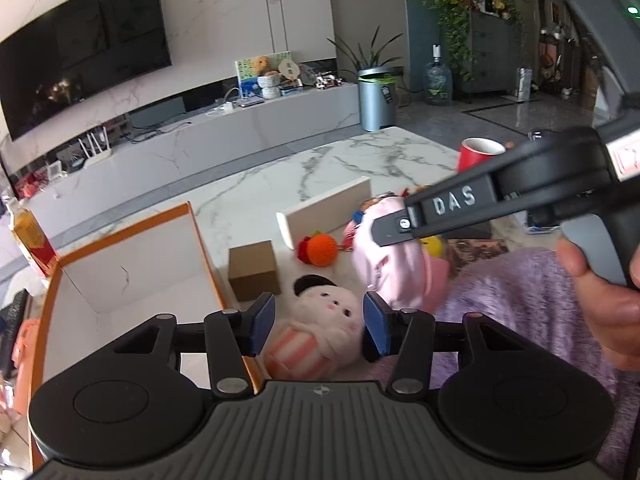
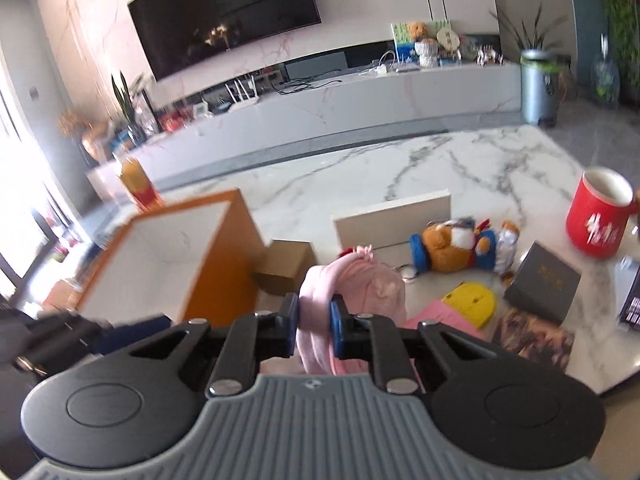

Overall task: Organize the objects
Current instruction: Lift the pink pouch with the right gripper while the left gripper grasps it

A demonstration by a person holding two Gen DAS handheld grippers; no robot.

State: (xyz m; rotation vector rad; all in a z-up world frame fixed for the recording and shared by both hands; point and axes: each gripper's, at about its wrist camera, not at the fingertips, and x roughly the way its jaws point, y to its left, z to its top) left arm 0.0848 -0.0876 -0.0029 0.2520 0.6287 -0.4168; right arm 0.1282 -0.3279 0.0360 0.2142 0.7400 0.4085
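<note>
Out ahead of both tools: a white marble table [image 2: 460,168] veined in grey, then a long pale TV console [image 2: 360,100] against a marbled wall, with a dark television [image 2: 224,12] hung above. Off to the right past the table, a grey bin [image 1: 376,98] with a plant in it.

Left gripper [image 1: 318,326]: spread wide, gripping nothing, blue pads either side of a white plush [image 1: 320,320] with a striped pink belly that lay on the table below them. Whether the pads touched it could not be told. Immediately left of that tool, an open orange-edged box [image 1: 120,256] with a white interior; ahead of it, a small brown carton [image 1: 253,270] and an orange knitted toy [image 1: 320,250].

Right gripper [image 2: 314,326]: clamped onto a pink cloth pouch [image 2: 360,284], soft and wrinkled, bunched between the pads and lifted clear of the table, just right of the orange box. Beyond it, a white slab [image 2: 394,216] standing on edge. To the right of it, a bear toy [image 2: 452,248], a yellow object [image 2: 472,304], a dark grey box [image 2: 542,286] and a red mug [image 2: 598,216].
</note>
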